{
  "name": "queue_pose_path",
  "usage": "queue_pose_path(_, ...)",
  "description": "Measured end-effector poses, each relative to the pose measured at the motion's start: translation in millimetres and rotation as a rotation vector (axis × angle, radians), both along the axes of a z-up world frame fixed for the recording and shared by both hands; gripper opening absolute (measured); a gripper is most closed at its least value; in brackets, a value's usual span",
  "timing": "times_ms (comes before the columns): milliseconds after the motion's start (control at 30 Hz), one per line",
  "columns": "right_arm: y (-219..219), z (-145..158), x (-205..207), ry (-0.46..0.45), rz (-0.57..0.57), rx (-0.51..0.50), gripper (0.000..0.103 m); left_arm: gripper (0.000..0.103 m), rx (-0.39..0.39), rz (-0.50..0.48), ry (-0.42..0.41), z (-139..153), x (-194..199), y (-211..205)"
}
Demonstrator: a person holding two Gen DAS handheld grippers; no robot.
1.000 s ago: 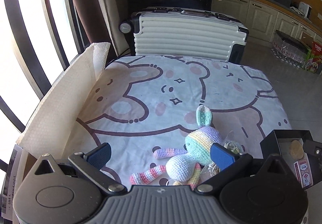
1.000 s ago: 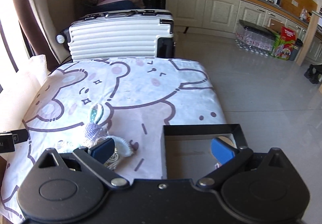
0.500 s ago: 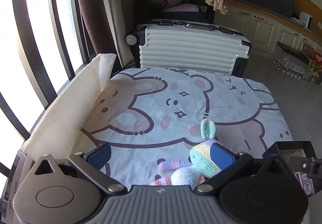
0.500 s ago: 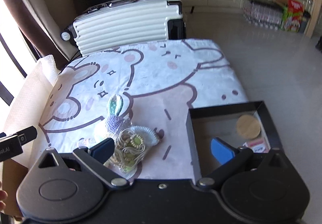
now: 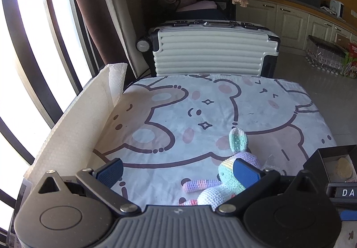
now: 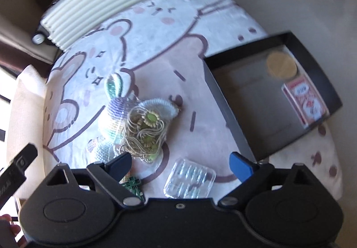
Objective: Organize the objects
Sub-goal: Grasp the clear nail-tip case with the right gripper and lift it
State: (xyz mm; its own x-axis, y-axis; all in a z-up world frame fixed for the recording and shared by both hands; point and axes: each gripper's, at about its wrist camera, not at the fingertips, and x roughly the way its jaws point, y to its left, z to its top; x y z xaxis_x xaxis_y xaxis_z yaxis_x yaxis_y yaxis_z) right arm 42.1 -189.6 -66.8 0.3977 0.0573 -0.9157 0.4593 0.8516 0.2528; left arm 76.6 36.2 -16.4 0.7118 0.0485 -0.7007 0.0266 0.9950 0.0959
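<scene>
The right hand-held gripper (image 6: 181,164), its jaws wide but closing, hung over the clear plastic case (image 6: 189,182) at lower centre; next, probably gripping it for the black tray (image 6: 225,112).

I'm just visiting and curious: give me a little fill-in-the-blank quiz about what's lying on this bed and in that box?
1. The crocheted bunny lies on a sheet printed with cartoon ____.
2. The round wooden disc lies inside the ____ box.
3. In the box, next to the disc, lies a red pack of ____.
4. The clear plastic case lies on the sheet, ____ the box.

Missing words: bears; black; cards; outside
</scene>
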Motion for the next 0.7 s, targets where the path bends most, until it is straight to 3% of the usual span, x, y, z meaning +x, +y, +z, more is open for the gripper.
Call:
queue_pose_path(167,2,-26,4,0.09,-0.116,0.051,0.094,0.103,-0.007,-0.004,0.004,-1,7,4)
queue_pose_path(533,22,-80,21,0.237,-0.148,0.062,0.088,0.103,0.07,-0.077,0.046,-14,18,-7)
queue_pose_path(700,13,-107,25,0.359,-0.24,0.089,0.088,0.103,0.077,-0.115,0.053,-19,22,-14)
